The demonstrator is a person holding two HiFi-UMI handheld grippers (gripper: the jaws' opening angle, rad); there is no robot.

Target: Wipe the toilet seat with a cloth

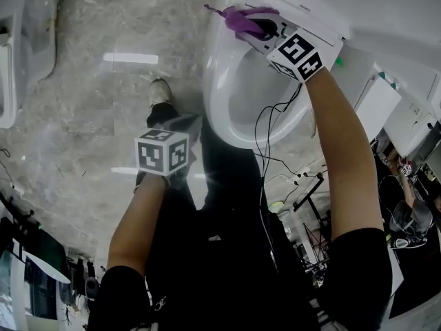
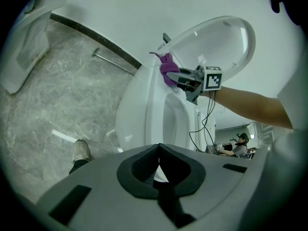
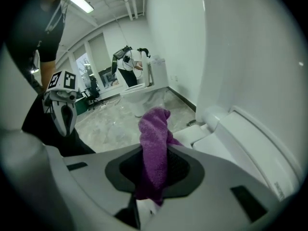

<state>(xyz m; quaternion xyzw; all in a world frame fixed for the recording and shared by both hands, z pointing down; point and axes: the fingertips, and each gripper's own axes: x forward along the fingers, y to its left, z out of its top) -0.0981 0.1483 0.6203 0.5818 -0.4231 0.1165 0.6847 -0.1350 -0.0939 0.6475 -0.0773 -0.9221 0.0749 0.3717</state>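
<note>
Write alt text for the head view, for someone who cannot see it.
Seen from above, the person's right tool grips a crumpled purple terry cloth at the rear rim of a white ceramic toilet. The left tool hangs apart over the grey marbled floor, beside the person's dark-trousered legs.

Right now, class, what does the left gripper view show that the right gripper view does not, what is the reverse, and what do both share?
Only the left gripper view: the right tool from outside, at the toilet rim, and a shoe. Only the right gripper view: the left tool from outside, shut, and a second toilet further off. Both: the purple cloth gripped by the right tool.
</note>
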